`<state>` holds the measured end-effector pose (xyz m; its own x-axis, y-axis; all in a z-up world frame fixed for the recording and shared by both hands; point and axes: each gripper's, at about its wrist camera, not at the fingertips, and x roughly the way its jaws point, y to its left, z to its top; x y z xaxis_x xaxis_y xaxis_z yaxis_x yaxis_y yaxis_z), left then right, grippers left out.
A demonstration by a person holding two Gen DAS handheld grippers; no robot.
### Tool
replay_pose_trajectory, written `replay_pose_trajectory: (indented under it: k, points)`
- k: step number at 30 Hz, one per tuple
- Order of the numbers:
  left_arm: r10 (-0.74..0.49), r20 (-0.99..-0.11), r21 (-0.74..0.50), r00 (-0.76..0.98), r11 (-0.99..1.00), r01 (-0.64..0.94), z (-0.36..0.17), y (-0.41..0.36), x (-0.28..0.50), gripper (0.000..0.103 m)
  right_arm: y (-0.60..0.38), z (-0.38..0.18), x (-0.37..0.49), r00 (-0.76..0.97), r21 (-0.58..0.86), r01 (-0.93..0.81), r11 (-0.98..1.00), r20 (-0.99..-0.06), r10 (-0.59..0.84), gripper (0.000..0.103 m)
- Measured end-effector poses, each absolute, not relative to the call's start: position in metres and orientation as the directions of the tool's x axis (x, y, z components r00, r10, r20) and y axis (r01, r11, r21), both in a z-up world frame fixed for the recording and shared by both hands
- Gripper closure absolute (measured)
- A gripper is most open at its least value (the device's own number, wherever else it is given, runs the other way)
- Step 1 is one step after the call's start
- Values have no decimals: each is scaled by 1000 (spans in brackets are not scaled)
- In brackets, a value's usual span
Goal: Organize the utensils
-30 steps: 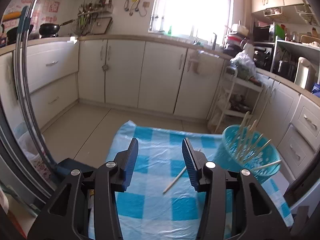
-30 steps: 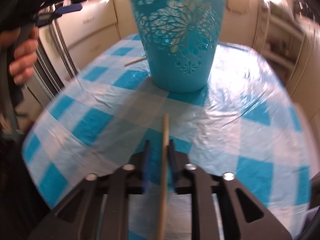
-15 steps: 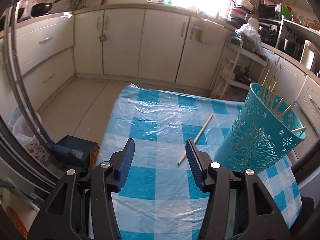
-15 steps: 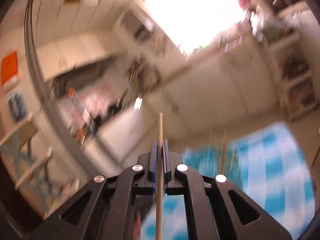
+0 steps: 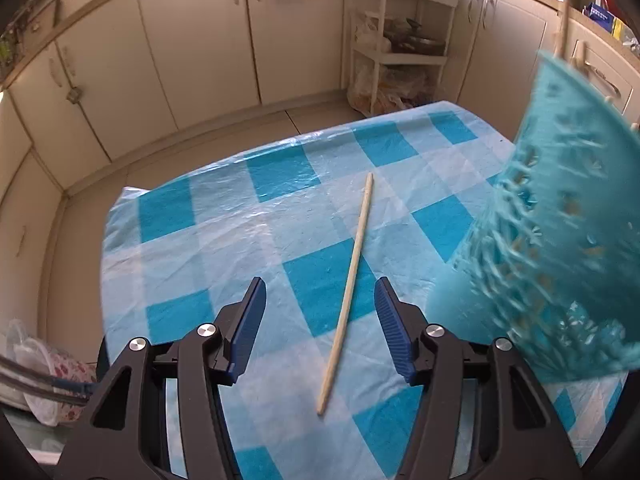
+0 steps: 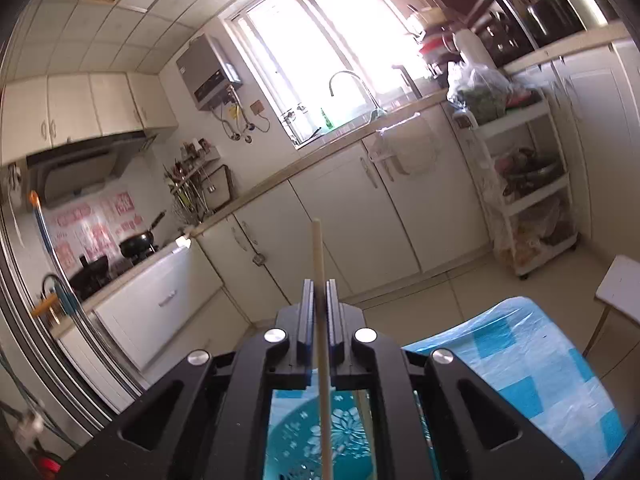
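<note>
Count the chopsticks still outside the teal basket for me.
2. One chopstick lies on the checked tablecloth between the open left gripper jaws; another chopstick is clamped in the right gripper. Others could lie out of view.

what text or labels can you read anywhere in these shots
None can be read.
red characters on the wall sheet behind the stove: too blurred.
print on the blue box on the counter: too small.
water heater panel: no legible marking.
</note>
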<state>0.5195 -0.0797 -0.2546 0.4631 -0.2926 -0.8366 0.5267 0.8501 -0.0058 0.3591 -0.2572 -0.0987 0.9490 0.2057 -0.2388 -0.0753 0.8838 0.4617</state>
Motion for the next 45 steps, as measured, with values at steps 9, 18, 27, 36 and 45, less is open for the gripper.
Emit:
replay_pose_trajectory:
  k: [9,18,27,36,45]
  points:
    - [-289,-873,6,393,799,601,-278,-105,547,49,-266,-117,351,924,422,-92,902,-301,235,83]
    - [-281,-874,50,397,760,648,-281,-133,570,49,-302,-125,275,932,410,-47,911,-310,188,65]
    - [-302,-874,29,381,751,660,-280,-151,578,82,-328,-181,251,870,482,108,869,-468,151,65]
    - [-287,-880,-69,379,866,496,-278,-108,566,98,-326,-199,248,843,521,127,844,-506,186,62]
    - [-273,-896,-136,351,919,369,-280,-49,507,97,-317,-212,233,818,524,122,843,-534,214,61]
